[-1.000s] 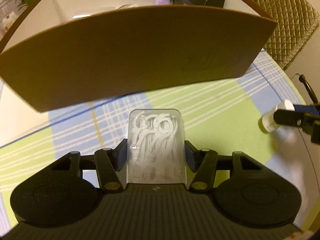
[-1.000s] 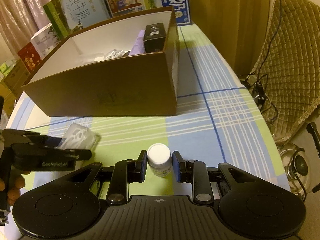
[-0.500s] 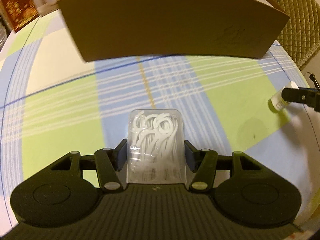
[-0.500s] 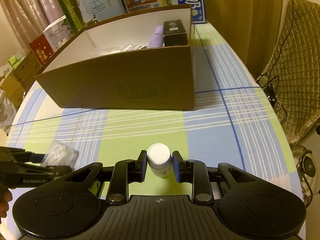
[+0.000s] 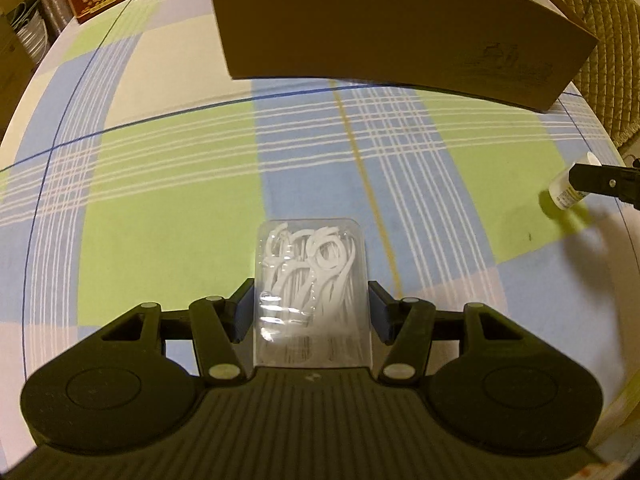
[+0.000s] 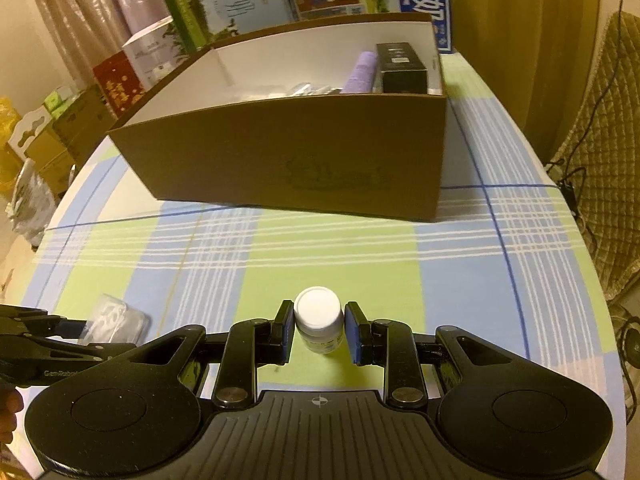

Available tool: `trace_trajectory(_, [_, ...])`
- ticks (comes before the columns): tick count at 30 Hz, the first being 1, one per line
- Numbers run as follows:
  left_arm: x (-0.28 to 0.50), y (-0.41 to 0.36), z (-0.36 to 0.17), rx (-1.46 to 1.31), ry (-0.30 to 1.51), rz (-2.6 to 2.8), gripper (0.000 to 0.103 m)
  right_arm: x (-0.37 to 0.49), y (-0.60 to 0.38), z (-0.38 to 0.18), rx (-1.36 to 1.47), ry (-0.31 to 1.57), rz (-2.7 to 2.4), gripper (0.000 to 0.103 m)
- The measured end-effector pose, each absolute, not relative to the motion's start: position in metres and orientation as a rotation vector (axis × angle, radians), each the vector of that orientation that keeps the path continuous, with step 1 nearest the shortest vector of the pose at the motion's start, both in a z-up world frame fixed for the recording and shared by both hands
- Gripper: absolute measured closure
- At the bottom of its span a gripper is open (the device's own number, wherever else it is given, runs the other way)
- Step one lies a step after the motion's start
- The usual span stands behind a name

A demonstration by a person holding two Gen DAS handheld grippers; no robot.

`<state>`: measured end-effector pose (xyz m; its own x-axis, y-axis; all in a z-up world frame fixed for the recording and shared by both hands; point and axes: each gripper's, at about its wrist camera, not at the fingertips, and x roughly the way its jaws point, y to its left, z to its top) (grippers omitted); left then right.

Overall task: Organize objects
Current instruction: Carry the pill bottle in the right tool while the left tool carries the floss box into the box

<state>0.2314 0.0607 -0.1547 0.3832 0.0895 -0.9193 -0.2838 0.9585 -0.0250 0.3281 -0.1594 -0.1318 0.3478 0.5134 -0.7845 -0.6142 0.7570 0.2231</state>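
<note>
On the plaid cloth [image 5: 168,216], well short of the box [image 6: 304,152], I hold 2 things at once. My left gripper [image 5: 311,312] pinches the clear floss pack [image 5: 312,280] between its blue pads, jaws closed on its sides; my right gripper [image 6: 318,332] has its jaws pressed on the white-capped bottle [image 6: 319,318], which stands upright between them.

What has changed over the last second is distance. A second ago the box wall filled the top of the left view, close over the pack; now it sits far up the frame with a broad stretch of cloth between. The right view shows the same: the box has shrunk back and more cloth lies ahead of the bottle. Both grips look unchanged, with pack and bottle sitting between the pads just as before. From the right view the pack [image 6: 120,318] appears low over the cloth at the near left; I cannot tell whether it touches.

I read this as both hands drawn back toward me with their loads, so neither item is in the box yet. Inside it I see a black carton [image 6: 400,68] and a purple tube [image 6: 360,72] against the right wall, leaving open floor to the left. To finish, each load likely has to rise above the near wall before release.
</note>
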Motion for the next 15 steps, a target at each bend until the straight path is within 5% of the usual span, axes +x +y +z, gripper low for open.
trace_trajectory(15, [0.211,0.064,-0.137,-0.213,1.129,0.260,0.050,0.313,-0.152,-0.125,-0.130,0.954,0.788,0.079])
